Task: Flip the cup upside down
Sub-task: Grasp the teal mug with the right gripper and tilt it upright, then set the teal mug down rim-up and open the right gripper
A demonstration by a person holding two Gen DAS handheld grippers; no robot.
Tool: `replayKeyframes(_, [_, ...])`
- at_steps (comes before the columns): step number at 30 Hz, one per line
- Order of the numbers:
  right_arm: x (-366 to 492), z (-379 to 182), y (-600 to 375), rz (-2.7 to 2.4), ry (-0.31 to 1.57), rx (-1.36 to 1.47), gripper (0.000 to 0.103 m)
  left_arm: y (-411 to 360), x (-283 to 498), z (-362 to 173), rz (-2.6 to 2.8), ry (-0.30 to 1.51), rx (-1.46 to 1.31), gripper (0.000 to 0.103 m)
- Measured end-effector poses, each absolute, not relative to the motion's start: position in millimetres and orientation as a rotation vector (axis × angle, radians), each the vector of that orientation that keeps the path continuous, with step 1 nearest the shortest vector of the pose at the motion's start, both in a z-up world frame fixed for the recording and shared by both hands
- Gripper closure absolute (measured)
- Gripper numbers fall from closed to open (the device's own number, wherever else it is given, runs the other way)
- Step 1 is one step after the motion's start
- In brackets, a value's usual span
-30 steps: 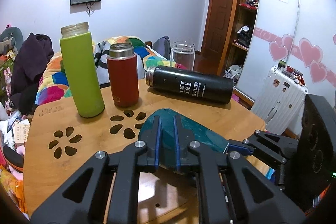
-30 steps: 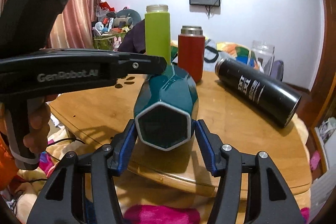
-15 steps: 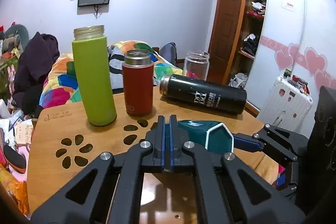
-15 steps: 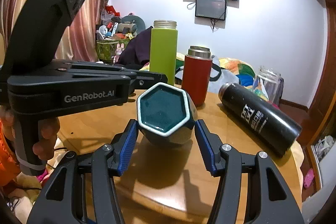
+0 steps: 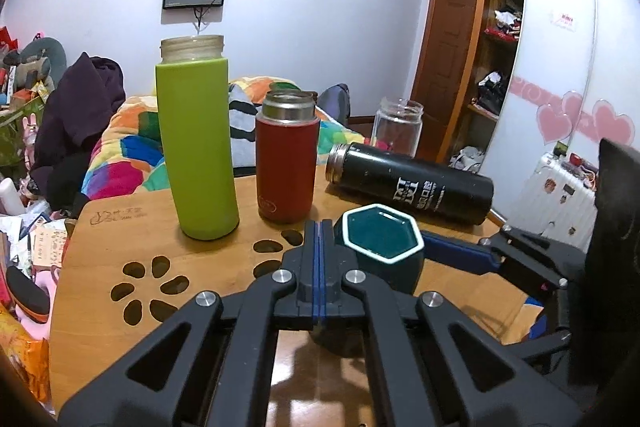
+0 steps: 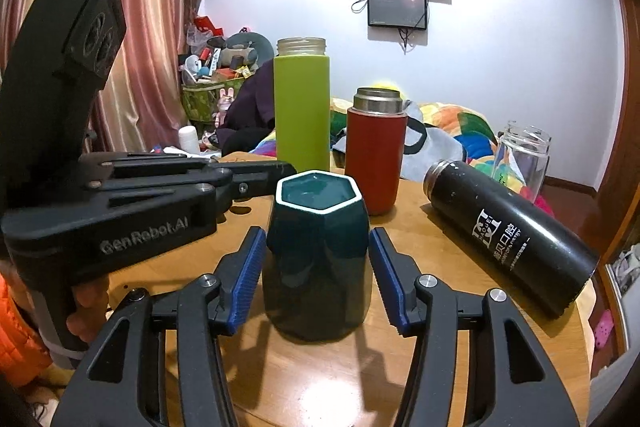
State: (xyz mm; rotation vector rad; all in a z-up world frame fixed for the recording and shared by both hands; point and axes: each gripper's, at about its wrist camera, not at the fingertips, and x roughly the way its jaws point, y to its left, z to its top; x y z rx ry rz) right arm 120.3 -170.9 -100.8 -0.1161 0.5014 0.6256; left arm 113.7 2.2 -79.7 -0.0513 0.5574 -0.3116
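A dark teal hexagonal cup with a white rim stands upright, mouth up, on the wooden table. My right gripper is open, with a blue pad on each side of the cup and a small gap to it. The cup also shows in the left wrist view. My left gripper is shut and empty, its tips just left of the cup. The left gripper also reaches in from the left in the right wrist view.
A tall green bottle and a red flask stand behind the cup. A black flask lies on its side at the right. A glass jar stands beyond it. The table's right edge is close.
The cup has turned from lying on its side to standing upright on the table. My right gripper has opened off it. My left gripper has let go, shut and drawn back to the left.
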Motion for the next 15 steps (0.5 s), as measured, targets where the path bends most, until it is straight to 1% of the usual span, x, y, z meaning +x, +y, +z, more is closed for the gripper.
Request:
replayKeyframes(5, [117,-99,-172,0.629,0.512,-0.120,0.053,7,114,-82,-0.291,0.580,-0.080,0.103])
replayKeyframes(10, [110,-84,-185,0.637,0.483,-0.092,0.052,10,101,-71,-0.254,0.554,-0.083,0.103])
replayKeyframes(12, [107,-77,-191,0.626,0.468,-0.086,0.049,11,94,-62,-0.236,0.530,-0.081,0.102])
replayKeyframes(13, [104,-70,-196,0.611,0.452,-0.080,0.045,10,89,-57,-0.225,0.517,-0.074,0.102])
replayKeyframes(14, [101,-65,-200,0.598,0.438,-0.075,0.041,10,83,-52,-0.212,0.498,-0.068,0.100])
replayKeyframes(15, [98,-60,-204,0.586,0.424,-0.068,0.039,9,79,-49,-0.205,0.487,-0.064,0.095])
